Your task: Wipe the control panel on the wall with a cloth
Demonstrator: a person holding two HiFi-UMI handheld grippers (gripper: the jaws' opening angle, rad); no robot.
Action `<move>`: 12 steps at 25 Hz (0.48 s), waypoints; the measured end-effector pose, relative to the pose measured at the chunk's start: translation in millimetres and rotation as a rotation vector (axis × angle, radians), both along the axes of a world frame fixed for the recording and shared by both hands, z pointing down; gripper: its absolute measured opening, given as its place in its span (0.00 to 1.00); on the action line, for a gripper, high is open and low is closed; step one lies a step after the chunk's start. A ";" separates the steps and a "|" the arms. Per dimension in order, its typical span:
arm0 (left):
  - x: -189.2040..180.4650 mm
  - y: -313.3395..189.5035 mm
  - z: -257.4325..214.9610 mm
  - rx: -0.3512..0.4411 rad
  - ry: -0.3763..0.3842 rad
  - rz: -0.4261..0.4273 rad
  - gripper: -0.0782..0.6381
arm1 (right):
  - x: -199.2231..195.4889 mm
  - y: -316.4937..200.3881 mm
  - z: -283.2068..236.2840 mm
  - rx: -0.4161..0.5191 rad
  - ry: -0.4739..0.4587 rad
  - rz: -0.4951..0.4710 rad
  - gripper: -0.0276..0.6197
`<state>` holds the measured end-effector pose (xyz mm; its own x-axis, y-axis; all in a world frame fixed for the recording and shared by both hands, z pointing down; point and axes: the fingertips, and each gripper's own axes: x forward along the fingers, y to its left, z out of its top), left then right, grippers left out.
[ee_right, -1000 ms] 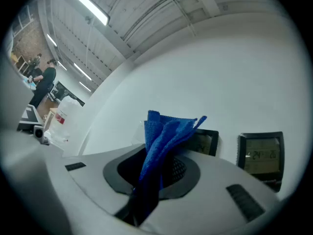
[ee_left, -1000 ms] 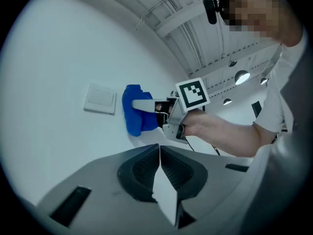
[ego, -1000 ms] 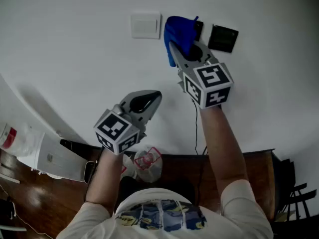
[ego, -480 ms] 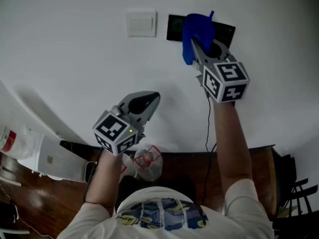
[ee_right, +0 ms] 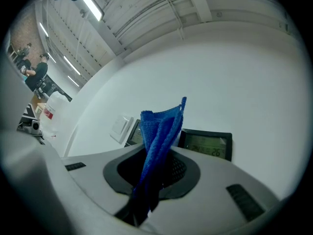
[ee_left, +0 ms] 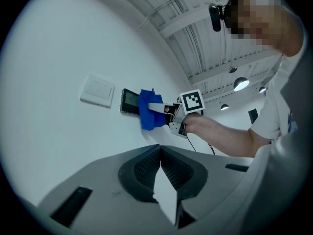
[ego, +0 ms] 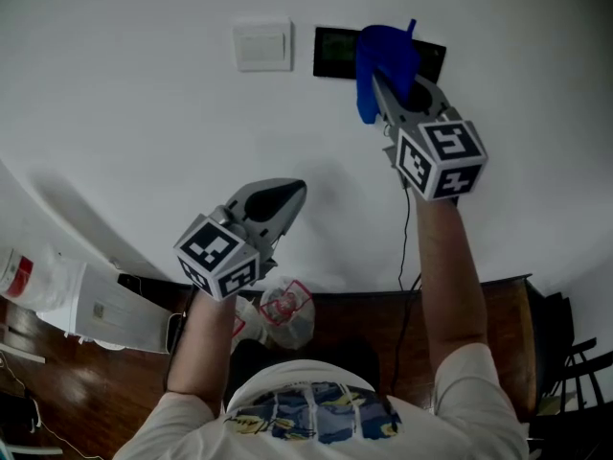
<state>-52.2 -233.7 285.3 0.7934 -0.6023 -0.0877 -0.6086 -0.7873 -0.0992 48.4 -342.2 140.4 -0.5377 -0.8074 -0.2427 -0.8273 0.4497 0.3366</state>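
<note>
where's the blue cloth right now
Head view, upper right: the blue cloth is clamped in the right gripper, over the control panel, right of the white switch.

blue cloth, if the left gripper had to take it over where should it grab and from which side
Probably the folded flap of the blue cloth hanging free beside the right gripper, approached from the white switch side. The right gripper is shut on the bunched layers and the wall lies behind, so that edge looks most open to the left gripper.
</note>
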 end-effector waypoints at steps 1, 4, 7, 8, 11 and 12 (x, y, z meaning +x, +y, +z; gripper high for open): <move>1.0 1.5 0.7 -0.002 0.000 0.006 0.12 | -0.6 1.4 -0.8 0.005 0.004 -0.002 0.16; 2.9 4.1 3.1 0.003 -0.023 0.004 0.12 | 4.0 -0.2 -2.4 0.011 0.008 0.008 0.16; 2.4 3.4 4.9 0.006 -0.036 -0.006 0.12 | 19.6 -3.5 -4.3 0.010 0.004 0.033 0.16; 2.7 4.1 5.1 0.002 -0.030 -0.001 0.12 | 26.6 -4.0 -4.9 0.008 0.000 0.043 0.16; 4.4 7.7 5.2 -0.012 -0.003 0.023 0.12 | 48.9 -4.2 -5.1 0.006 -0.012 0.076 0.16; 5.3 8.4 5.8 -0.013 -0.003 0.027 0.12 | 57.2 -4.3 -5.0 0.006 -0.017 0.090 0.16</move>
<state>-46.9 -225.3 291.1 0.8097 -0.5817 -0.0775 -0.5867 -0.8047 -0.0906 105.6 -346.6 135.3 -0.4586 -0.8510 -0.2560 -0.8700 0.3713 0.3243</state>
